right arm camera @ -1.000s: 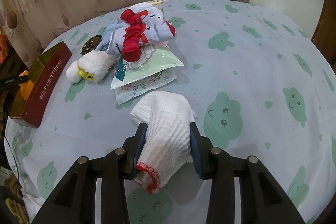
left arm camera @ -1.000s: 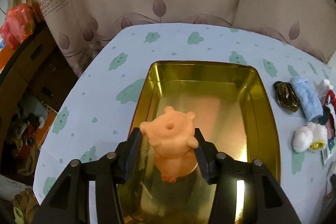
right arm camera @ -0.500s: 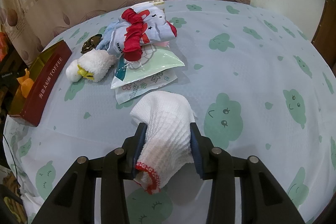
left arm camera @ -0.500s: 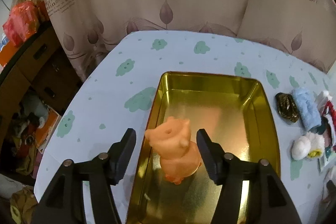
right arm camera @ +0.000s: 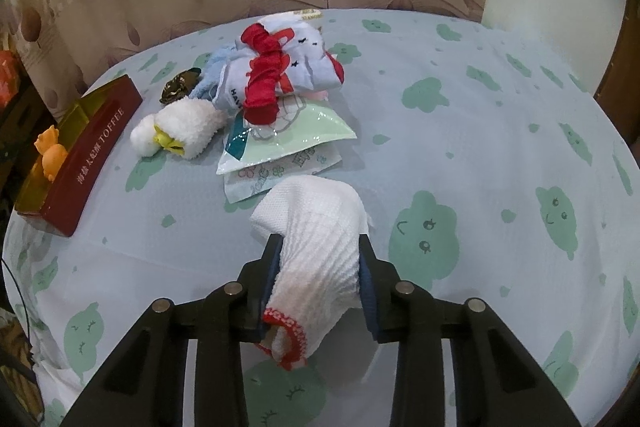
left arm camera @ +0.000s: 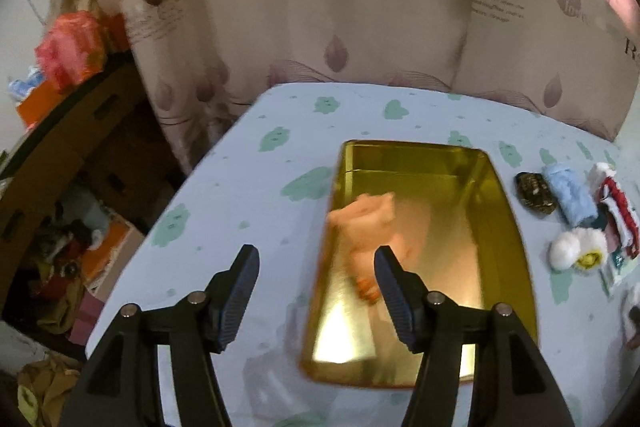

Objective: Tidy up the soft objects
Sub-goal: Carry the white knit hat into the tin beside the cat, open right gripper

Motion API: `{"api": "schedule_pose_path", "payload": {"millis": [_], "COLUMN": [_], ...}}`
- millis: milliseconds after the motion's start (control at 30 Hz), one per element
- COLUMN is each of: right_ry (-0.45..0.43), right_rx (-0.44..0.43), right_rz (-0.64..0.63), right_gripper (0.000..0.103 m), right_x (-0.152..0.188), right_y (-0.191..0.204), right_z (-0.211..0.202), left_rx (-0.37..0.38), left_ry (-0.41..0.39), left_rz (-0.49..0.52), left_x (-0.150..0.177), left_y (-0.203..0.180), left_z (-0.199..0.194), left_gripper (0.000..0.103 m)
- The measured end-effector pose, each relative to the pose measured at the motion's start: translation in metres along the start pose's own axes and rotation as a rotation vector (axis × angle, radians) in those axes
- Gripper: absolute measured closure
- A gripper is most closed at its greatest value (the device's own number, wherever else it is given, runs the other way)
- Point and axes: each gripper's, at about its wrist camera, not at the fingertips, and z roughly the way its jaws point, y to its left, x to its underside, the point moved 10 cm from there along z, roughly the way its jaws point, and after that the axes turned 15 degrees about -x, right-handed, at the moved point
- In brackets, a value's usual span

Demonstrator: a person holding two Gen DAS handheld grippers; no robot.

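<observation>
1. The right gripper (right arm camera: 318, 281) has its jaws closing on a white ribbed cotton sock with a red-trimmed cuff (right arm camera: 316, 239), and both pads press into the fabric. The cloth bulges out ahead of the jaws and sags below them, so the hold looks to be on a loose fold. If lifted quickly, the sock could slide out.
2. The sock's toe end lies against the clear plastic packets (right arm camera: 280, 147) just behind it. Dragging it rather than lifting it could pull those packets along the pale blue tablecloth with green cloud faces (right arm camera: 480, 131).
3. The left gripper (left arm camera: 316, 291) stands wide open with nothing between its jaws. The soft orange rubber pig toy (left arm camera: 368, 227) stands in the shiny gold rectangular tin (left arm camera: 516, 247), close to its left wall. It looks blurred and top-heavy, so it may tip onto its side or lean on the wall.
4. The right-hand jaw hangs just in front of the toy in the left wrist view. A careless pull-away could clip it.
5. Both grippers point steeply down towards the table. The left one sits over the tin's near left corner, and the right one is low over the cloth.
6. The fluffy white plush with a yellow tag (right arm camera: 176, 131) and the red-frilled fabric bundle (right arm camera: 280, 71) wait outside the tin.
</observation>
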Motion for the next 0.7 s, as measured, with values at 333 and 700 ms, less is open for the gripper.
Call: {"api": "schedule_pose_path", "payload": {"millis": [333, 700], "right_ry": [-0.023, -0.01], "right_rx": [0.001, -0.105], "right_rz": [0.047, -0.142], "right_gripper": [0.072, 0.072], "right_x": [-0.003, -0.045], "right_y": [-0.005, 0.091], "right_z": [-0.013, -0.006], "left_rx": [-0.149, -0.135], "left_ry": [0.025, 0.15], "left_rz": [-0.109, -0.312], "left_x": [0.044, 0.069], "left_y": [0.075, 0.123], "left_z": [0.011, 0.037], "left_gripper": [0.042, 0.042]}}
